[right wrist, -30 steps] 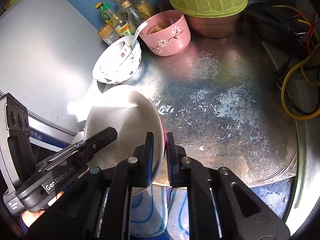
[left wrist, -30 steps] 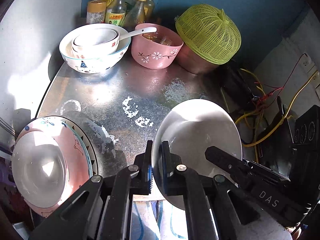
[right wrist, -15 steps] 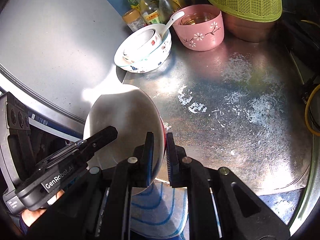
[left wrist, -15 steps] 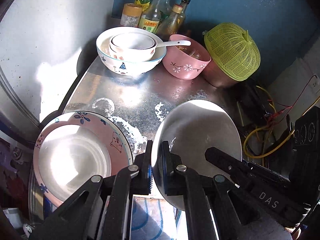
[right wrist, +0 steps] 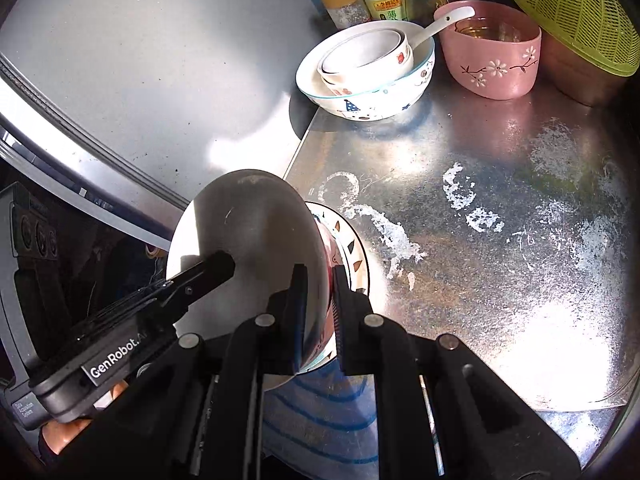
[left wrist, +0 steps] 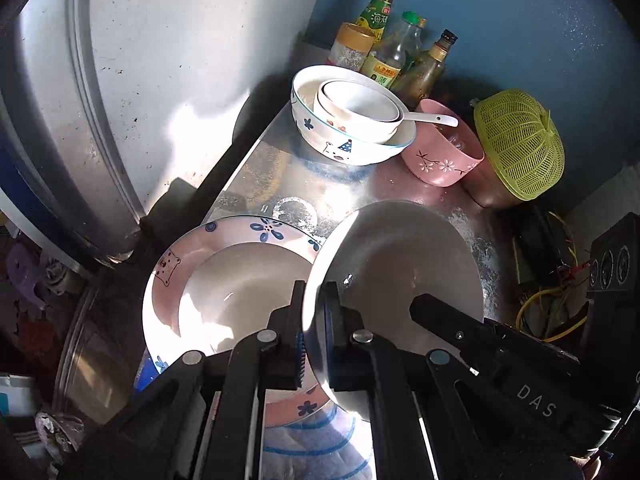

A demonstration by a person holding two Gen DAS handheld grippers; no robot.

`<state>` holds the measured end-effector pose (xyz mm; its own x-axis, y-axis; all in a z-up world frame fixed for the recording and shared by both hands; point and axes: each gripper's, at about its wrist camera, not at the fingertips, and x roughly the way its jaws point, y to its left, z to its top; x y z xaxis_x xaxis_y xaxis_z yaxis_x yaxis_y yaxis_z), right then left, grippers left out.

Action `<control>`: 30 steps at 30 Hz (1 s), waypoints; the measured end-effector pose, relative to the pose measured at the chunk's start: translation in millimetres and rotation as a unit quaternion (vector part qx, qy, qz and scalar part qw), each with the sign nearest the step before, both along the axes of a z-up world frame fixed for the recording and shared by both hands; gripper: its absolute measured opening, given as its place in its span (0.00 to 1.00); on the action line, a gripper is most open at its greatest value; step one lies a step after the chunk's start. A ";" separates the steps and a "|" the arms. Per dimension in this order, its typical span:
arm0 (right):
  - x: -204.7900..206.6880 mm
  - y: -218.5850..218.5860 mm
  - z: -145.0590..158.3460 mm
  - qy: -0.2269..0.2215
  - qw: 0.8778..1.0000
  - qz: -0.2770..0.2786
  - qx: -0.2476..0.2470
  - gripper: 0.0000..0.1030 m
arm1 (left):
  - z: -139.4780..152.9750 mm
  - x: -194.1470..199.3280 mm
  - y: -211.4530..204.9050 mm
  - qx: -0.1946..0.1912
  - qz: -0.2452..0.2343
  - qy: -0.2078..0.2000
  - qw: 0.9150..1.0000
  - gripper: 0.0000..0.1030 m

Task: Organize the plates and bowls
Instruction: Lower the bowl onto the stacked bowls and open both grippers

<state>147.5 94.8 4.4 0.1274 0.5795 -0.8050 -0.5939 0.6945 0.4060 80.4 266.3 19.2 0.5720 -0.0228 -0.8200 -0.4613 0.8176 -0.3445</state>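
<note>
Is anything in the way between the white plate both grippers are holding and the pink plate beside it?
Nothing visible. The white plate, clamped by the left gripper and the right gripper, hangs tilted right beside the pink-rimmed plate, whose centre lies bare. The nested bowls stand farther back.

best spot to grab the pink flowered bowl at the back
Pinch the pink flowered bowl by its near rim, from above: it stands upright with steep walls. The white spoon rests on its left rim and the green basket crowds its right.
</note>
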 end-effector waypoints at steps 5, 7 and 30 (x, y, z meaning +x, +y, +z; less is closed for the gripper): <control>-7.3 22.4 -9.9 0.005 1.000 0.024 -0.009 0.12 | -10.4 -12.3 17.7 -0.005 0.022 0.011 1.000 0.05; -10.3 30.1 -14.7 0.007 0.999 0.032 -0.015 0.12 | -15.6 -15.7 24.5 -0.007 0.029 0.017 0.999 0.05; -14.1 64.6 -44.6 0.021 0.996 0.068 -0.054 0.12 | -46.7 -20.4 49.5 -0.025 0.041 0.046 0.998 0.05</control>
<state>133.4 159.4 -40.2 0.0189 0.4984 -0.8668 -0.6694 0.6503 0.3593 60.0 315.8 -27.6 0.4965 -0.0214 -0.8678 -0.5574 0.7585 -0.3376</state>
